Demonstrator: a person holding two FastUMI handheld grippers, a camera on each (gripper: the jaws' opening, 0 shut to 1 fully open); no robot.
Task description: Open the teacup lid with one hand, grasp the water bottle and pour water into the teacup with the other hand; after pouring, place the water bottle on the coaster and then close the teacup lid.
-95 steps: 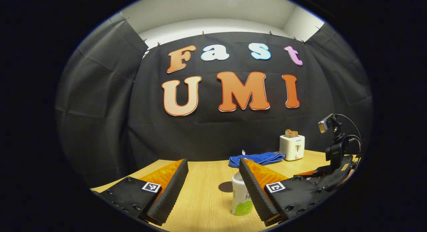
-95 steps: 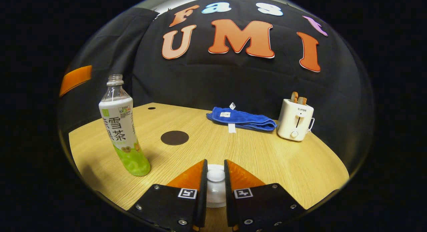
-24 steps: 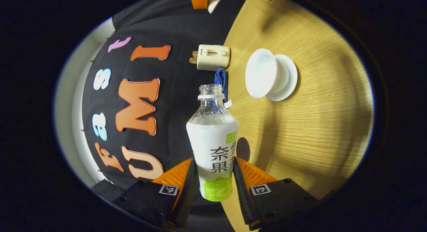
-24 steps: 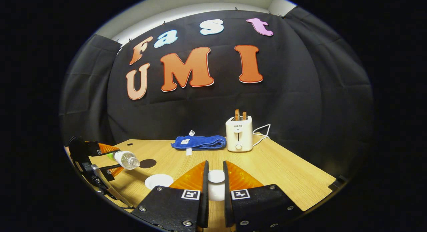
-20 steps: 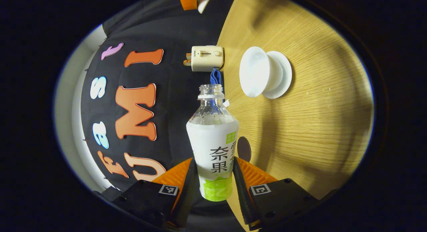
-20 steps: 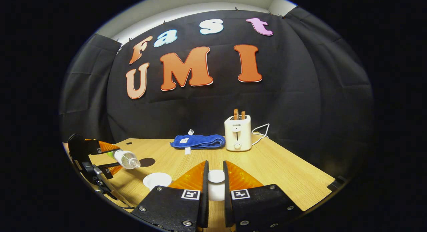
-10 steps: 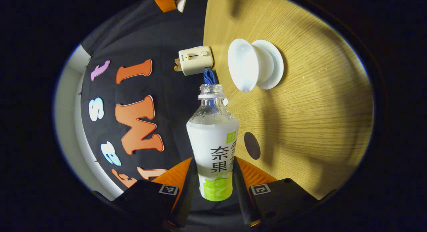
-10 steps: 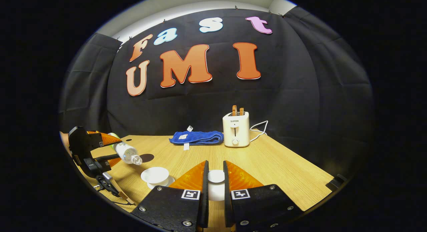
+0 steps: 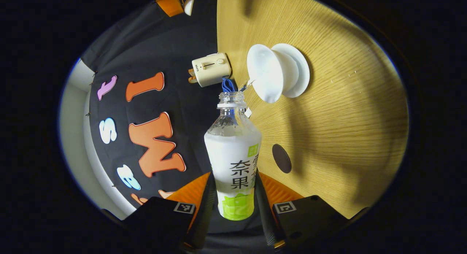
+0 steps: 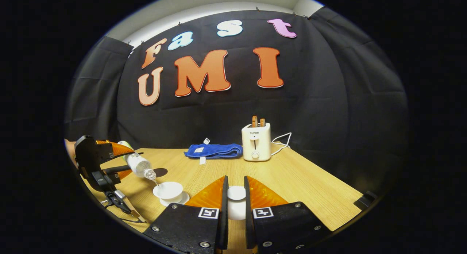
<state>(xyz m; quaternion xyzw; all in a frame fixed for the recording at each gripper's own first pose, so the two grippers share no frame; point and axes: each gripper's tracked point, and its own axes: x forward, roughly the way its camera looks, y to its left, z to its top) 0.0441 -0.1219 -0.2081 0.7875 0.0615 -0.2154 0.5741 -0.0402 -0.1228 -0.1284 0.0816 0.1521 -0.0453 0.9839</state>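
My left gripper (image 9: 234, 195) is shut on the water bottle (image 9: 233, 151), a clear uncapped bottle with a white and green label. The bottle is tipped over sideways, and a thin stream of water runs from its mouth into the white teacup (image 9: 268, 73) on its saucer (image 9: 297, 69). In the right gripper view the left gripper (image 10: 109, 161) holds the tilted bottle (image 10: 136, 162) just above the cup (image 10: 168, 190) at the left. My right gripper (image 10: 236, 195) is shut on the knob of the white teacup lid (image 10: 236, 201), held above the table. The dark round coaster (image 9: 281, 158) lies on the table beside the bottle.
A cream toaster (image 10: 256, 141) with toast in it and a folded blue cloth (image 10: 213, 150) sit at the back of the wooden table (image 10: 310, 188), near the booth wall. A white cord (image 10: 282, 141) trails from the toaster.
The left gripper has tipped the bottle further and brought its mouth over the cup; water now runs out. The right gripper still holds the lid.
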